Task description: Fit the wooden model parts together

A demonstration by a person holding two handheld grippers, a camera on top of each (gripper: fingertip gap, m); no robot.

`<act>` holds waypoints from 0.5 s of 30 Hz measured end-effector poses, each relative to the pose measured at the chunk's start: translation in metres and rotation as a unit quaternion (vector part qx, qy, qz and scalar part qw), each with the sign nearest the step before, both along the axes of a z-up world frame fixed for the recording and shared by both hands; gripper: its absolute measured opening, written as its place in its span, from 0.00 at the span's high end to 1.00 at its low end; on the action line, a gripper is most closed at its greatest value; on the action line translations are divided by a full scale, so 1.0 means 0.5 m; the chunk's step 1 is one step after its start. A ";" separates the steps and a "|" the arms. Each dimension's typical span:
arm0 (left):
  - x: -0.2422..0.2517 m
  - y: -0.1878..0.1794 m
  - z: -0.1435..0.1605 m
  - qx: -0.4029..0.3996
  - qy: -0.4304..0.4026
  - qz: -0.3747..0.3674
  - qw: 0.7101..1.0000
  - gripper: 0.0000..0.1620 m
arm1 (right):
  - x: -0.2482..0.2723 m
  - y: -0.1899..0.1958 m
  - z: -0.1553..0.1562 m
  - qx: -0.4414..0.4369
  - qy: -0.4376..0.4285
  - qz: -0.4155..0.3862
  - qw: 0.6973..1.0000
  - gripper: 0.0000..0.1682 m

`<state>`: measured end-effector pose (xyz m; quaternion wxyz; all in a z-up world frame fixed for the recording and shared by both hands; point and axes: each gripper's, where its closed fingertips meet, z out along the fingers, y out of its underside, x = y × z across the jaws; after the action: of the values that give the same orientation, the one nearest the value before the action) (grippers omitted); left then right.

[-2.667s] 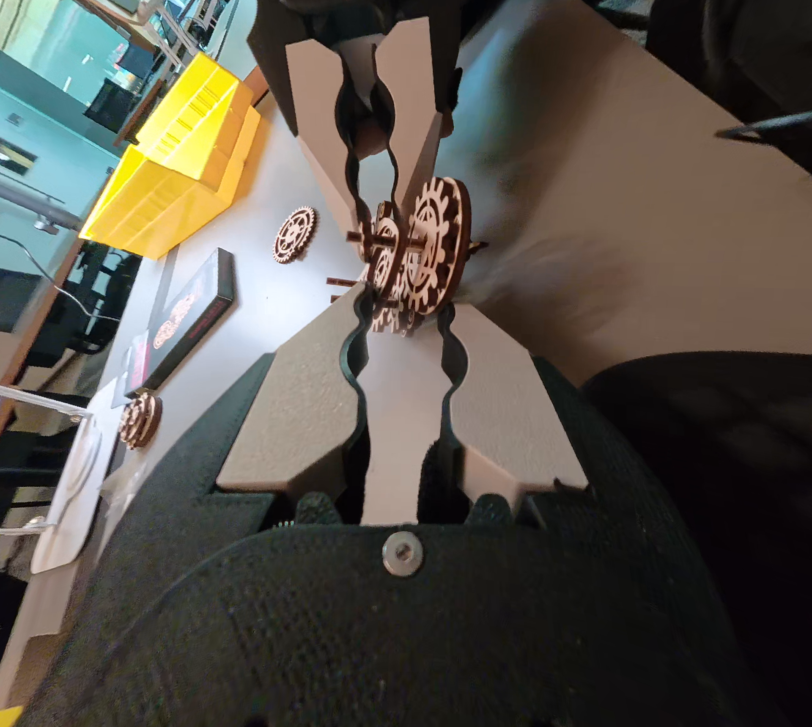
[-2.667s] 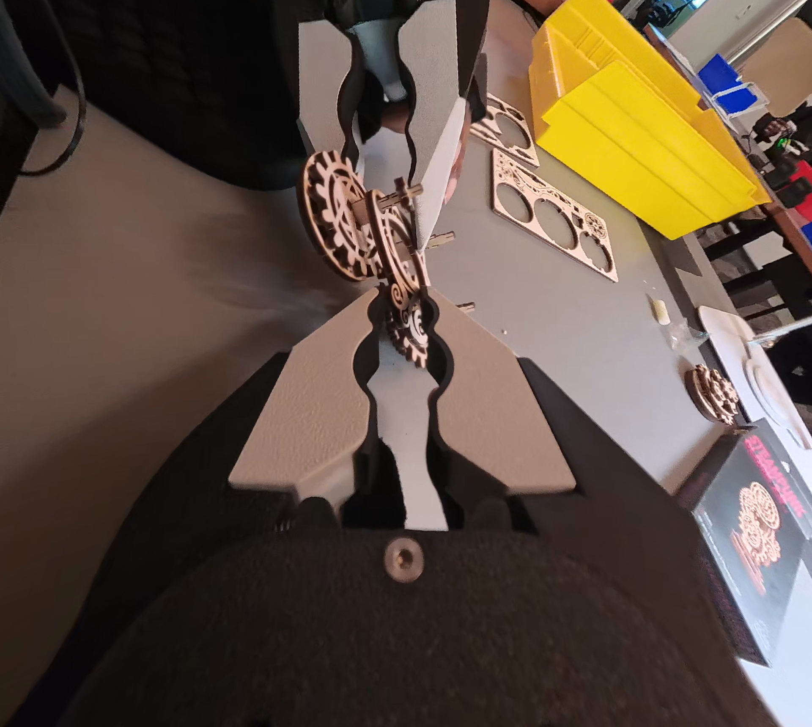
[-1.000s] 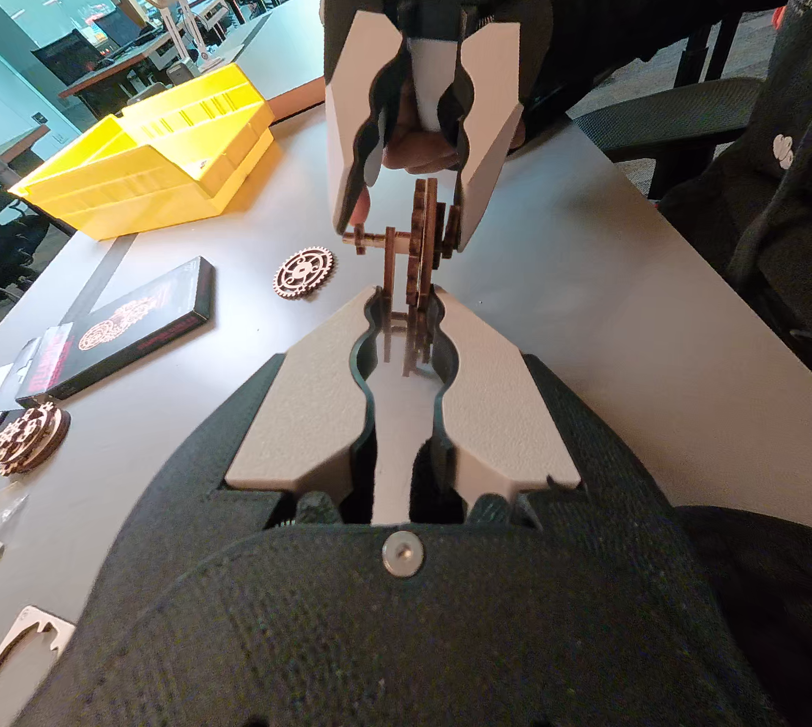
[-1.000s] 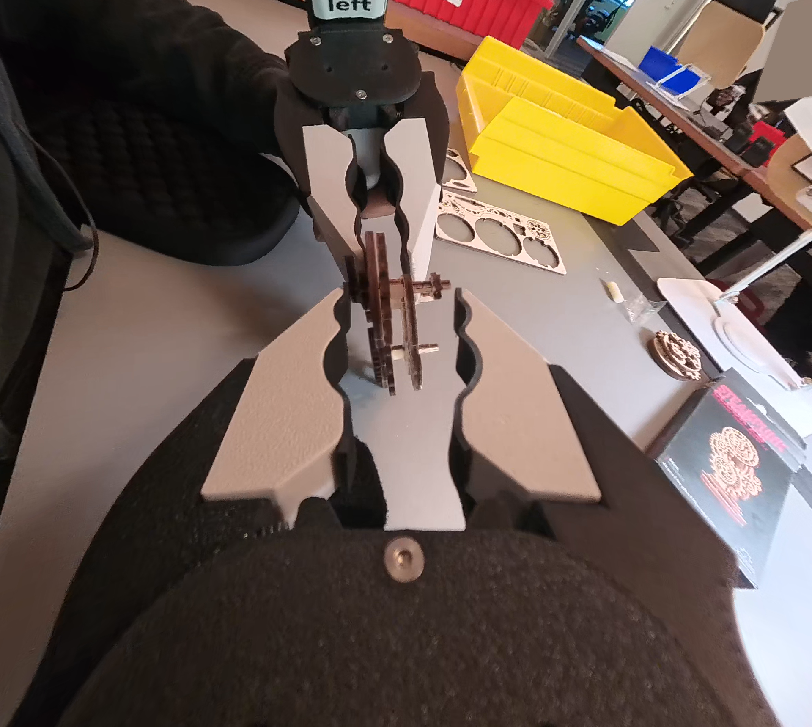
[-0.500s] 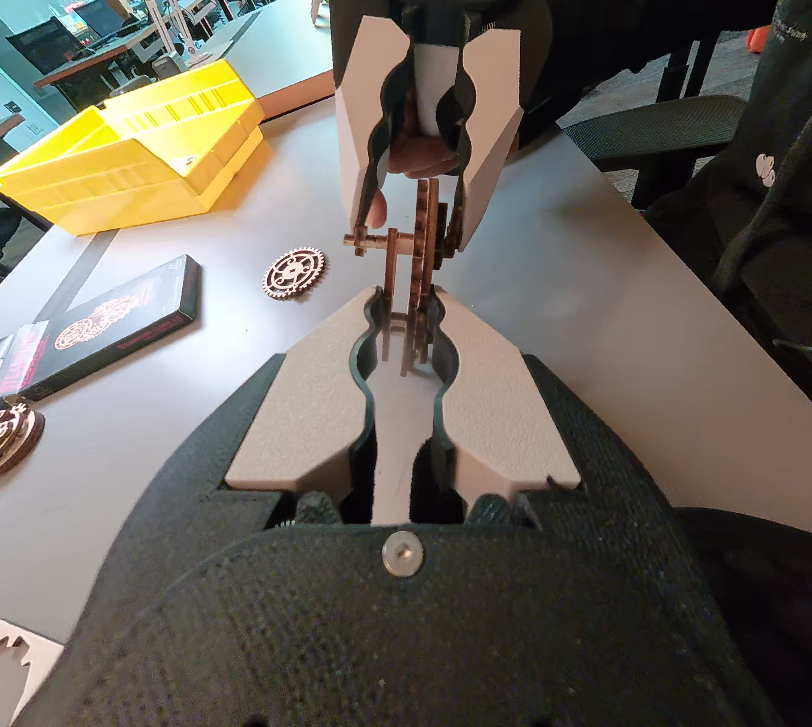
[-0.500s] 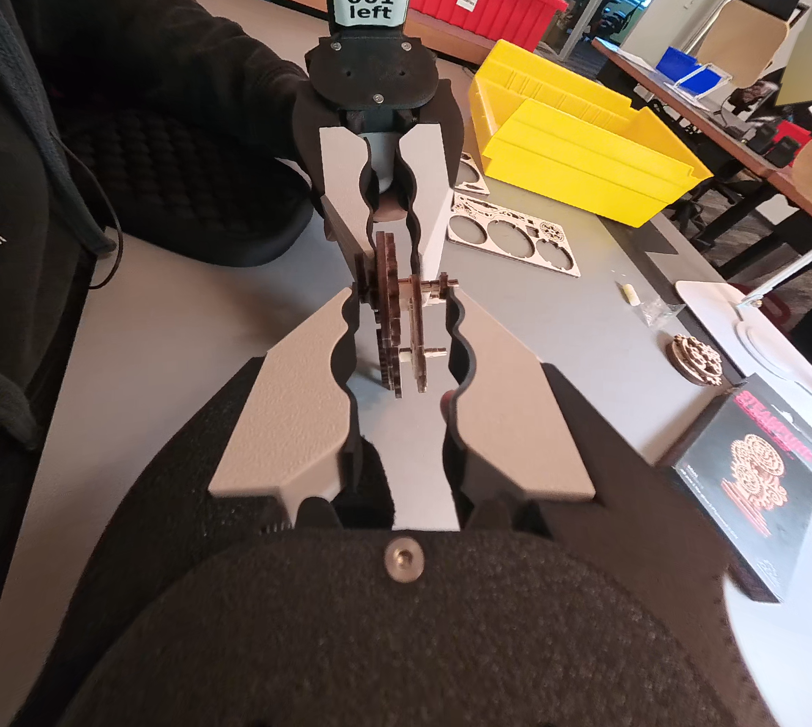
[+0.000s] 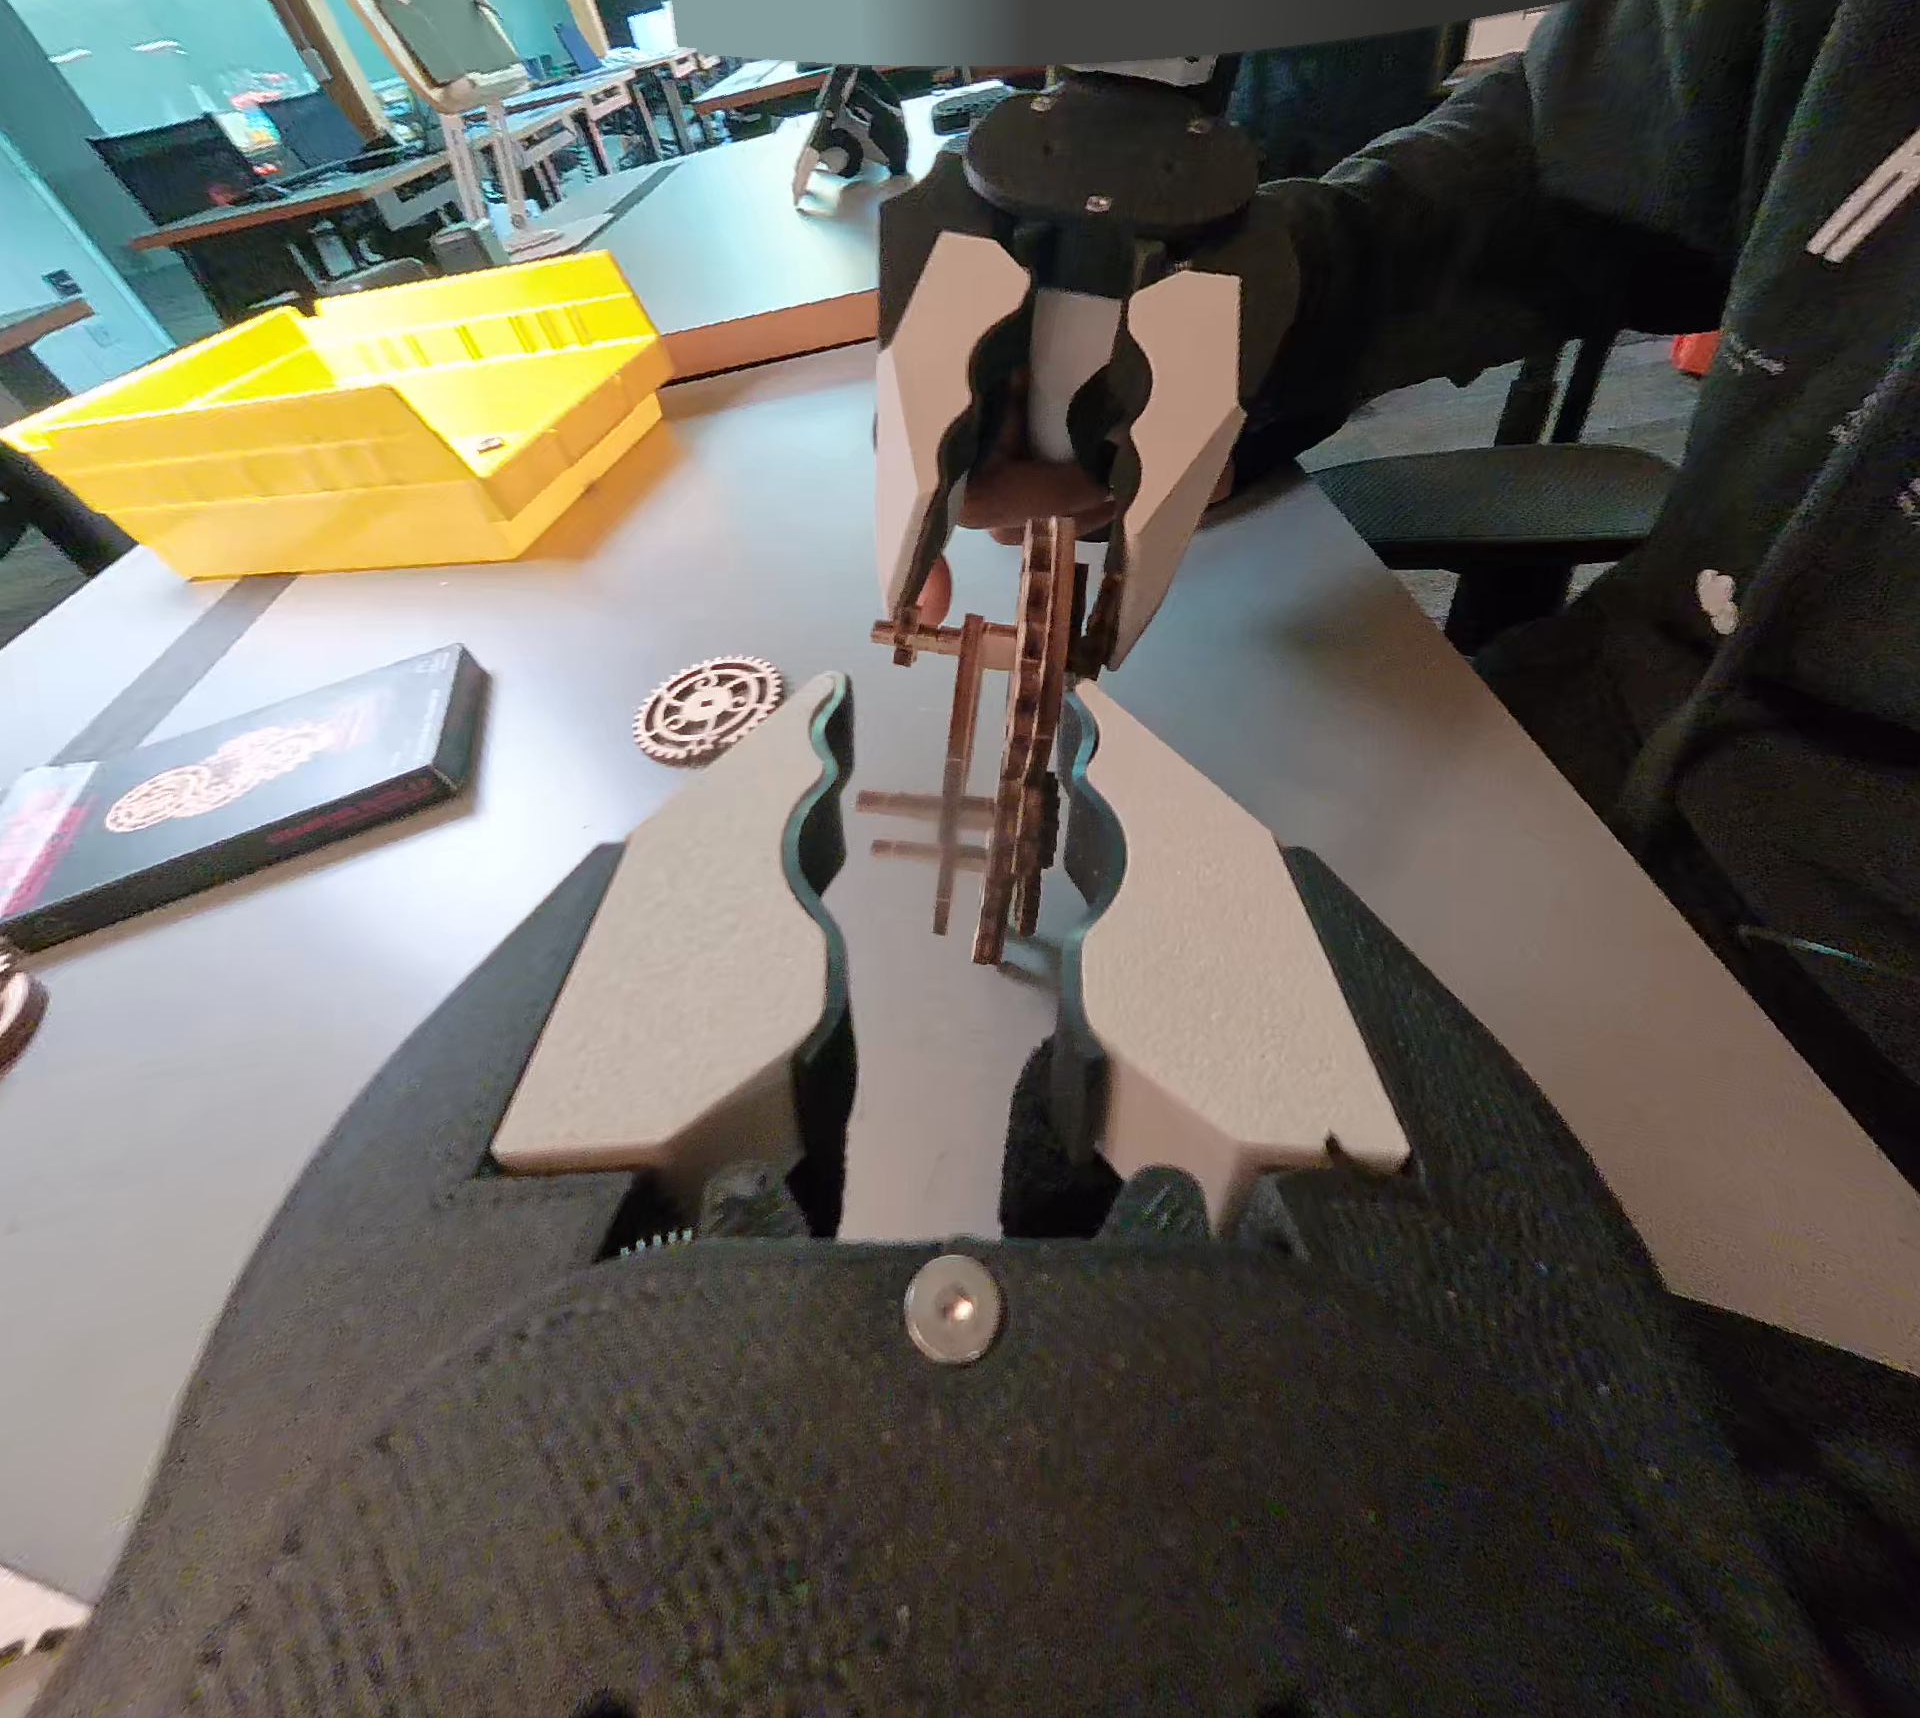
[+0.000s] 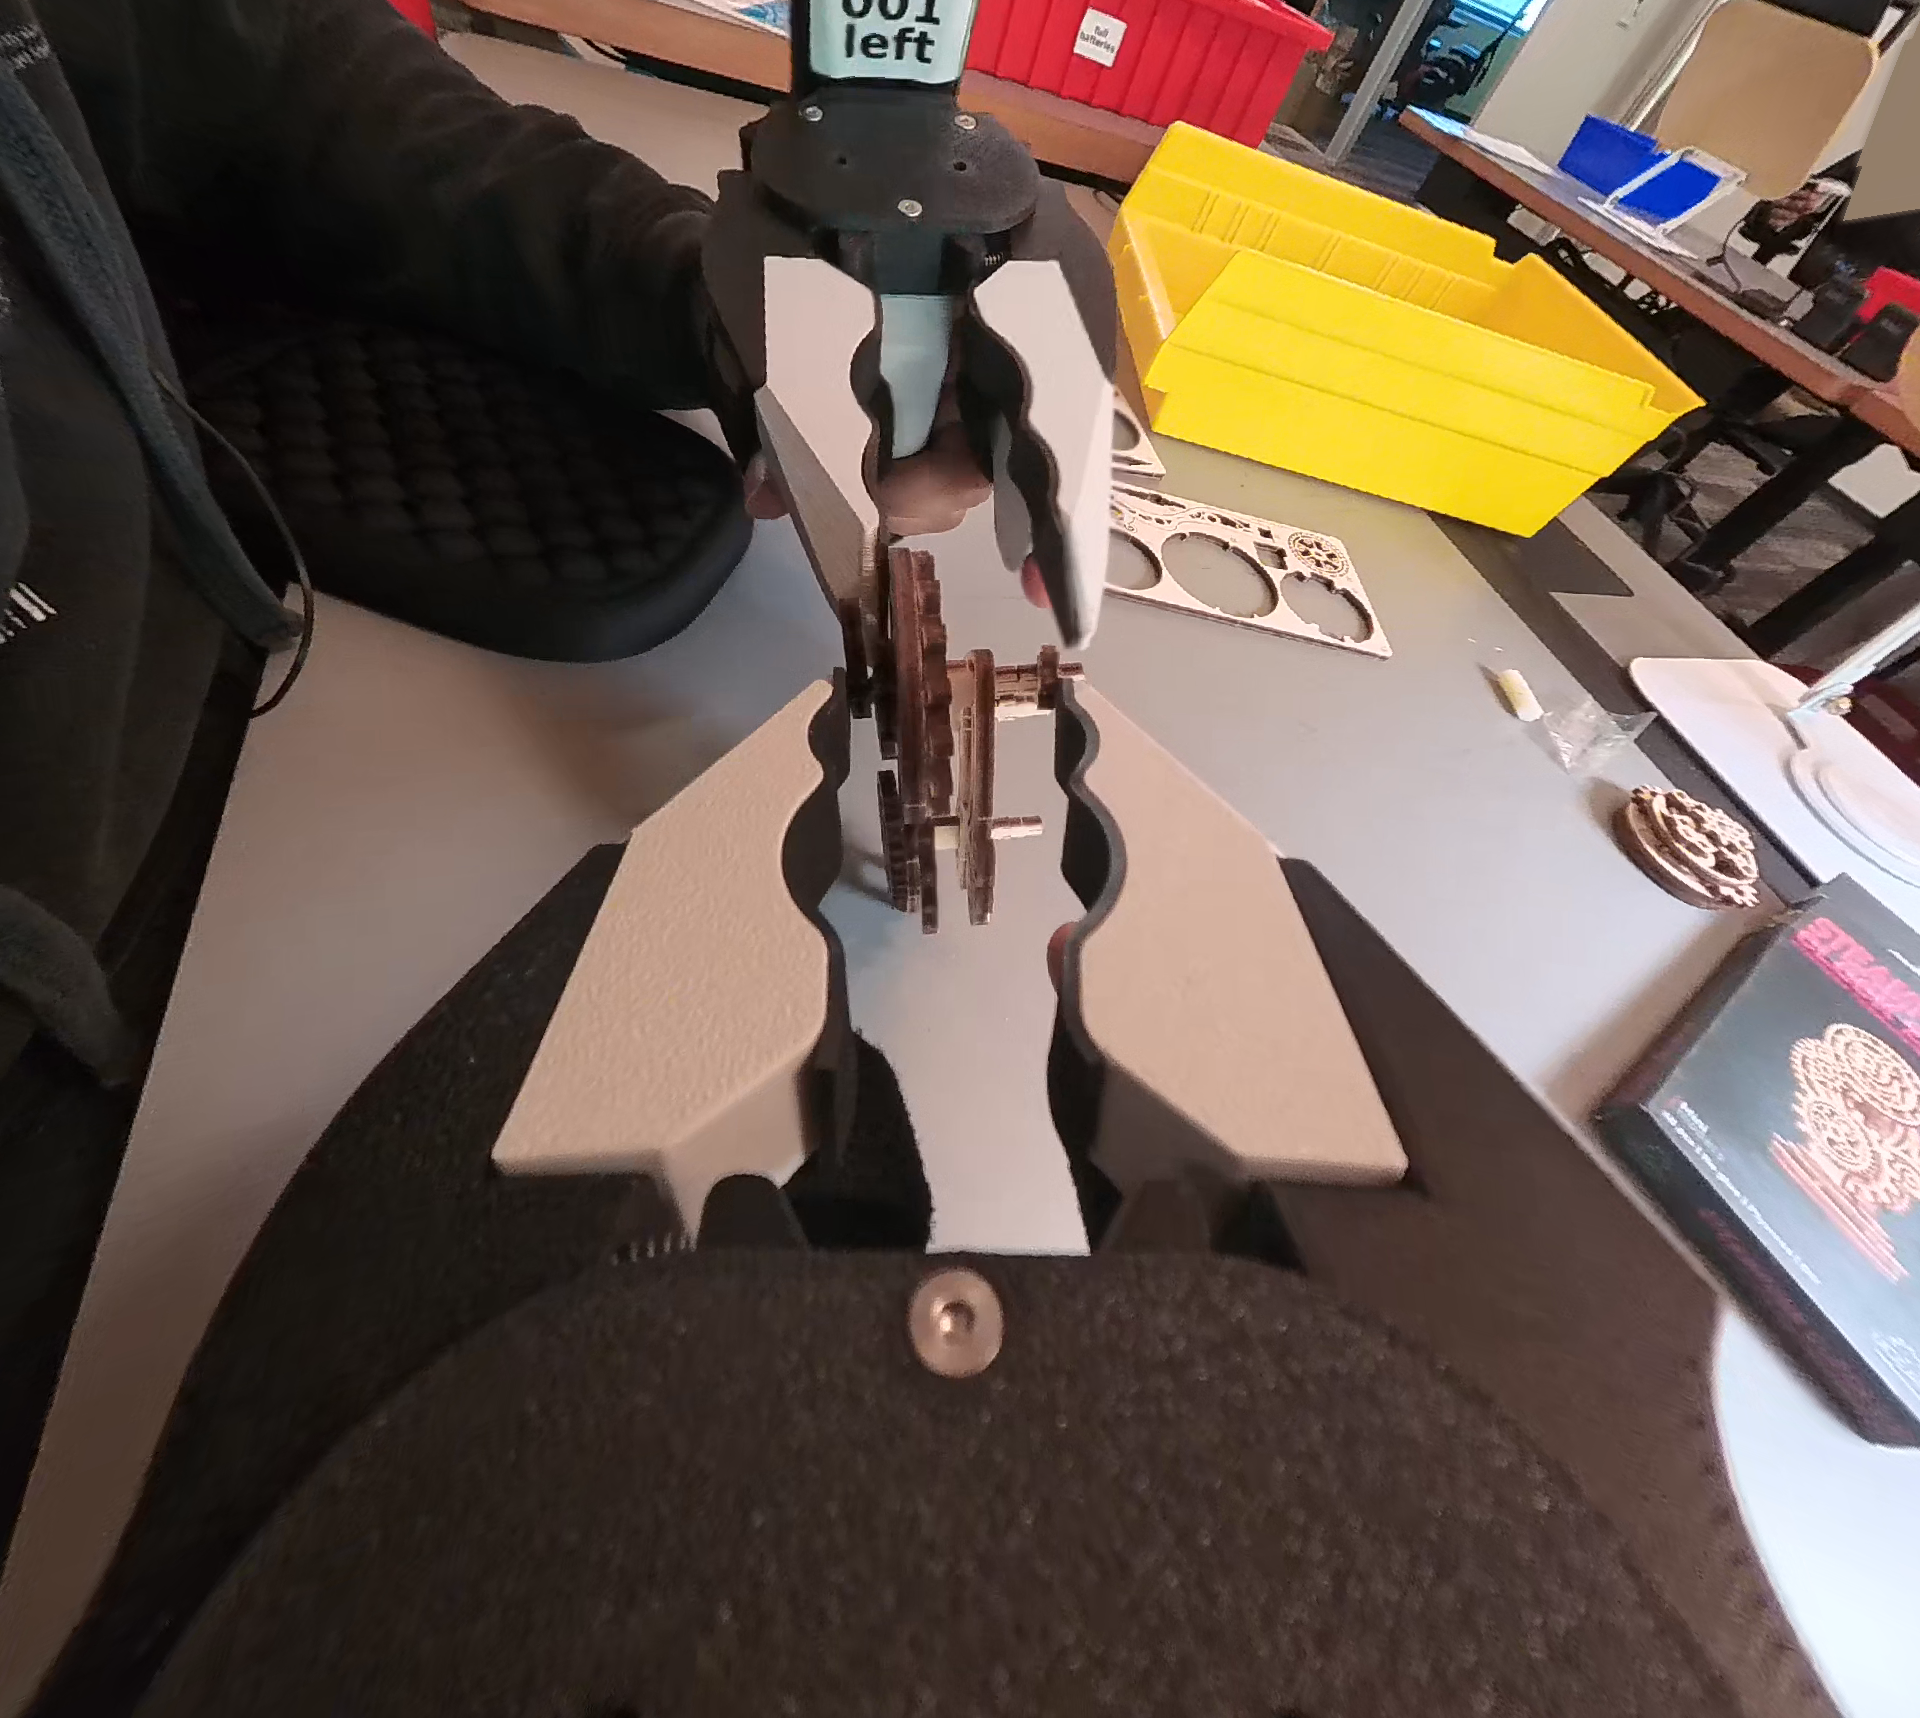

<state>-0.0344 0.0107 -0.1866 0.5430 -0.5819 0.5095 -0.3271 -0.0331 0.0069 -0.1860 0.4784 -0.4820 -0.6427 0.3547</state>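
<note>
A wooden gear assembly (image 7: 1023, 733), with toothed discs on a thin axle, stands on edge between both grippers over the grey table (image 7: 1351, 785). My left gripper (image 7: 954, 697) is open, its fingers on either side of the assembly's lower part with a clear gap on the left. My right gripper (image 8: 956, 702) is shut on the assembly (image 8: 920, 733), its tips pressing the two axle ends. In the left wrist view the right gripper (image 7: 1003, 634) comes in from the far side. In the right wrist view the left gripper (image 8: 966, 593) stands open above the gears.
A yellow bin (image 7: 364, 442) stands at the back left, a black box (image 7: 239, 795) and a loose wooden gear (image 7: 709, 710) lie left of the grippers. In the right wrist view lie a punched-out wooden sheet (image 8: 1236, 577), a small gear cluster (image 8: 1688, 842) and a red bin (image 8: 1122, 27). My two grippers' fingertips are within a few centimetres of each other.
My left gripper was shut on the gear assembly and has opened. My right gripper was open around the axle and has closed onto its ends.
</note>
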 end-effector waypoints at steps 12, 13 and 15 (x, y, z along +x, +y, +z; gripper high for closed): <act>0.014 -0.022 -0.001 -0.015 -0.008 -0.032 0.999 0.79 | -0.002 -0.013 -0.002 0.001 0.002 0.018 1.000 0.78; 0.014 -0.024 -0.002 -0.016 -0.008 -0.034 0.999 0.79 | -0.001 -0.015 -0.002 0.002 0.003 0.020 1.000 0.78; 0.015 -0.026 -0.002 -0.017 -0.009 -0.039 0.999 0.79 | -0.001 -0.017 -0.002 0.000 0.003 0.024 1.000 0.78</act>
<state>-0.0269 -0.0024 -0.1875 0.5243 -0.5680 0.5209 -0.3621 -0.0337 -0.0019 -0.1868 0.4717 -0.4654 -0.6525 0.3676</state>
